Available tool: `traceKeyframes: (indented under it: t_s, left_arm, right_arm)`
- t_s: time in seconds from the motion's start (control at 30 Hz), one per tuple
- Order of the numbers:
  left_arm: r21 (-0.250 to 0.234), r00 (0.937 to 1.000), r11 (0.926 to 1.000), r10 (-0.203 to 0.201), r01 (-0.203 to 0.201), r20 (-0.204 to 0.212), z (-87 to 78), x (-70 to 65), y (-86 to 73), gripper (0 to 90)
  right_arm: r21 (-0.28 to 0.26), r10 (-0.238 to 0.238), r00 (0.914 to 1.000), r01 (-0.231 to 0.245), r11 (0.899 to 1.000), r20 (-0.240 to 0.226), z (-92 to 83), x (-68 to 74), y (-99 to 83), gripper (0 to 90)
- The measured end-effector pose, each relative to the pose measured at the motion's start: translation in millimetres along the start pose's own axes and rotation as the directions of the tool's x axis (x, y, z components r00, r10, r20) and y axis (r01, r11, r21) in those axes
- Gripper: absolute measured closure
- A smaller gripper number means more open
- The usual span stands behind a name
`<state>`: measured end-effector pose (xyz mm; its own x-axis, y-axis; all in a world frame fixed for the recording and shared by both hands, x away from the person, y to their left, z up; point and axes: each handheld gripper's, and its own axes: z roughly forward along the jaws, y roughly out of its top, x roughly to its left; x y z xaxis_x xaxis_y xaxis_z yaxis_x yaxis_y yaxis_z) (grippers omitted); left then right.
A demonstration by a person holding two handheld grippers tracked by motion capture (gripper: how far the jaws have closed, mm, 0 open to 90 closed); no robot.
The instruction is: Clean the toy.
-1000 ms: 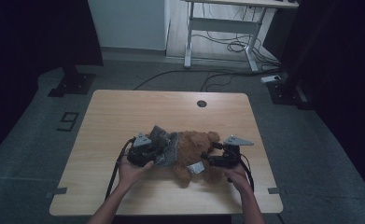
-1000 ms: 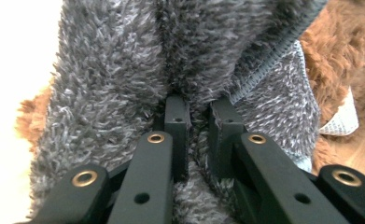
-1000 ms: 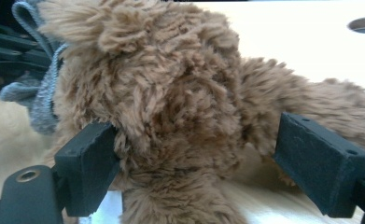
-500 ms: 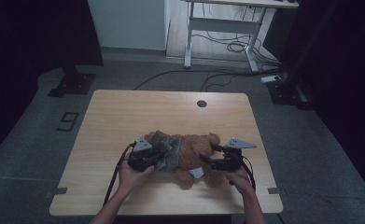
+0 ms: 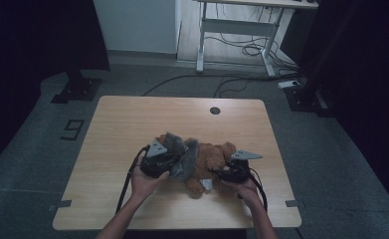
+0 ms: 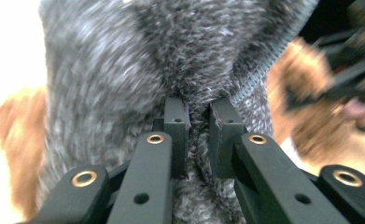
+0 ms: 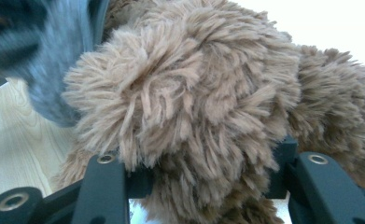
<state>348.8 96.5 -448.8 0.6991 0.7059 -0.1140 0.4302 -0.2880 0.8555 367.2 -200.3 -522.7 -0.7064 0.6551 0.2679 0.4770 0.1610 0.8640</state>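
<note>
Where the two forearms come in at the near edge of the table (image 5: pixel 132 119), each hand carries one tool, so there are two tools and one brown teddy bear (image 5: pixel 213 158) between them. The landmark here is the bear, which lies on the near half of the table, a little right of the middle.

On the near left side of the bear, the left tool (image 5: pixel 158 160) has its jaws almost fully together, with only a thin fold of the grey knitted garment (image 6: pixel 124 74) pinched between the pads; this one garment is wrapped on the left part of the bear. On the near right side of the bear, the right tool (image 5: pixel 230 171) has just been closing its jaws, and in the right gripper view one fluffy brown limb (image 7: pixel 189 121) of the bear sits between them, with the pads pressed into the fur on both sides. One small white tag (image 5: pixel 206 184) lies at the near edge of the bear.

Beyond the bear, the far half of the table has one round cable hole (image 5: pixel 215 110). Farther behind the bear stands one white desk frame (image 5: pixel 237 27) with loose cables on the floor.
</note>
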Motion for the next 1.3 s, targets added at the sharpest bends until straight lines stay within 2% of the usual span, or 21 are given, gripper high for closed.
traceKeyframes:
  t_s: [0.13, 0.23, 0.3, 0.37, 0.43, 0.53, 0.63, 0.73, 0.83, 1.0, 1.1, 1.2, 1.3]
  left_arm:
    - [-0.006, 0.9979, 0.9989, 0.047, -0.047, 0.044, 22.1, -25.5, 32.1, 78.9]
    - [0.048, 0.9951, 0.9964, 0.066, -0.070, 0.073, 53.8, -45.7, 45.7, 78.7]
    - [0.097, 0.9939, 0.9904, 0.093, -0.098, 0.059, 72.3, -53.2, 44.7, 78.5]
    - [0.113, 0.9933, 0.9869, 0.113, -0.115, 0.023, 86.8, -55.9, 38.2, 78.7]
    - [0.103, 0.9963, 0.9913, 0.079, -0.082, 0.035, 88.6, -51.5, 33.8, 78.9]
    - [0.105, 0.9968, 0.9914, 0.076, -0.078, 0.025, 80.5, -45.5, 31.0, 79.2]
    - [0.113, 0.9958, 0.9898, 0.090, -0.088, -0.016, 68.7, -36.1, 25.8, 79.2]
    - [0.108, 0.9970, 0.9923, 0.065, -0.060, -0.042, 55.8, -20.7, 15.3, 79.3]
    - [0.103, 0.9953, 0.9937, 0.053, -0.045, -0.081, 38.9, -5.1, 5.4, 79.3]
    - [0.074, 0.9957, 0.9972, 0.012, -0.005, -0.092, 14.2, 15.1, -6.0, 79.4]
    - [0.041, 0.9928, 0.9988, -0.021, 0.026, -0.118, -1.0, 27.2, -8.9, 79.4]
    - [0.025, 0.9850, 0.9971, -0.067, 0.072, -0.159, -14.8, 45.4, -13.3, 79.4]
    - [0.059, 0.9773, 0.9906, -0.112, 0.124, -0.180, -18.3, 65.2, -26.4, 79.5]
  right_arm:
    - [0.001, -0.016, 0.9998, 0.016, 1.000, 0.012, -0.5, 2.8, 0.1, 49.8]
    - [-0.002, -0.030, 0.9993, 0.030, 1.000, 0.022, -1.0, 5.1, -0.2, 50.1]
    - [0.000, -0.041, 0.9988, 0.041, 0.999, 0.027, -1.4, 6.5, -0.6, 50.4]
    - [0.009, -0.052, 0.9979, 0.052, 0.999, 0.039, -2.1, 7.9, -1.0, 51.2]
    - [0.021, -0.048, 0.9976, 0.047, 0.999, 0.050, -2.2, 6.9, -1.9, 51.5]
    - [0.017, -0.042, 0.9983, 0.041, 0.999, 0.041, -2.7, 5.6, -2.4, 51.8]
    - [0.017, -0.040, 0.9981, 0.039, 0.999, 0.048, -2.3, 6.6, -2.0, 51.9]
    - [0.015, -0.027, 0.9985, 0.026, 1.000, 0.047, -2.3, 6.1, -2.4, 51.9]
    - [0.012, -0.017, 0.9987, 0.016, 1.000, 0.047, -2.2, 5.6, -2.6, 51.9]
    - [0.004, -0.006, 0.9992, 0.006, 1.000, 0.040, -1.9, 5.0, -3.5, 51.9]
    - [0.001, 0.000, 0.9993, 0.000, 1.000, 0.039, -2.0, 4.0, -3.7, 52.0]
    - [-0.003, 0.005, 0.9993, -0.004, 1.000, 0.037, -2.0, 3.5, -4.2, 52.0]
    - [-0.004, 0.005, 0.9994, -0.005, 1.000, 0.035, -1.7, 3.3, -4.3, 52.2]
